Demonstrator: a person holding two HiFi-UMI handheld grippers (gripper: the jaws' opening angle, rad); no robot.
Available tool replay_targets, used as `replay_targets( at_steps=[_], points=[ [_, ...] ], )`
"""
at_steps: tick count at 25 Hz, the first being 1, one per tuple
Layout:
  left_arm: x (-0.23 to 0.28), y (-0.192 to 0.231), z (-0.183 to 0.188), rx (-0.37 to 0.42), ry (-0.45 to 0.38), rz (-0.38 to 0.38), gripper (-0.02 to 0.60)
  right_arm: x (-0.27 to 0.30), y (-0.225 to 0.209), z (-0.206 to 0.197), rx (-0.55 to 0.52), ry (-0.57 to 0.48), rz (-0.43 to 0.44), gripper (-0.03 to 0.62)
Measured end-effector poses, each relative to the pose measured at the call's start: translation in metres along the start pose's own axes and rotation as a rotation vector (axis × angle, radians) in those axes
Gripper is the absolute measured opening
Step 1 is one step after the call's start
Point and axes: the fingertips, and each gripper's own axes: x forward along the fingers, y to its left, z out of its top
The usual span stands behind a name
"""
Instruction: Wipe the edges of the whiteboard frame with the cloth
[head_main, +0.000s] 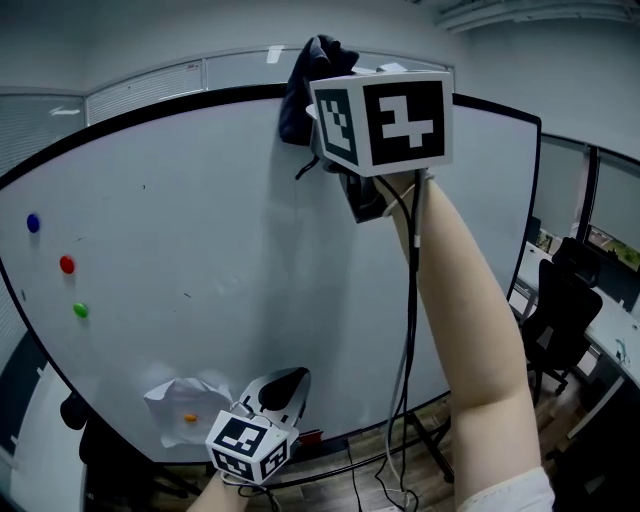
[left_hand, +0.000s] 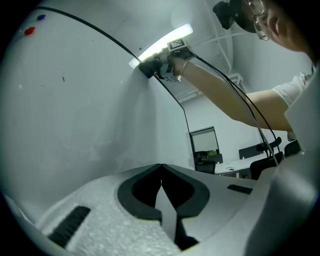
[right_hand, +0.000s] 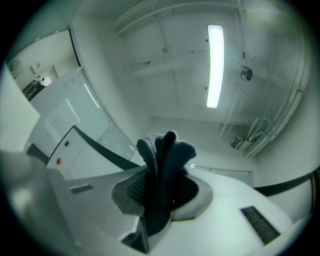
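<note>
A large whiteboard (head_main: 200, 250) with a thin black frame (head_main: 140, 113) fills most of the head view. To its right stands a dark office chair (head_main: 560, 300). A bare arm (head_main: 470, 310) reaches up from the lower right to the board's top edge, carrying the right tool (right_hand: 159, 197). Its marker cube (head_main: 385, 120) sits just below the frame.

The right tool's jaws are clamped on a dark cloth (head_main: 308, 85). The cloth is bunched between the jaws and sticks out past their tips. In the head view it lies against the top edge of the frame, above and to the left of the marker cube.

The left tool (left_hand: 161, 170) hangs low in front of the board's bottom edge. Its jaws are closed tip to tip, with nothing between them.

On the board's left side sit three small magnets: blue (head_main: 33, 222), red (head_main: 66, 264) and green (head_main: 80, 310).
</note>
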Motion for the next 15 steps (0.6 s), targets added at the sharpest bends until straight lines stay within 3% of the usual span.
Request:
replay_targets(
  at_steps=[11,15],
  points=[
    [0.111,-0.068,0.008,-0.067,-0.059,0.075,0.017,-0.020,-0.104,-0.017,-0.013,-0.027,0.074,0.067],
    [0.144,-0.103,0.014,-0.034,-0.051,0.096,0.018,-0.032,-0.150,-0.026,-0.007,-0.028,0.073,0.067]
  ],
)
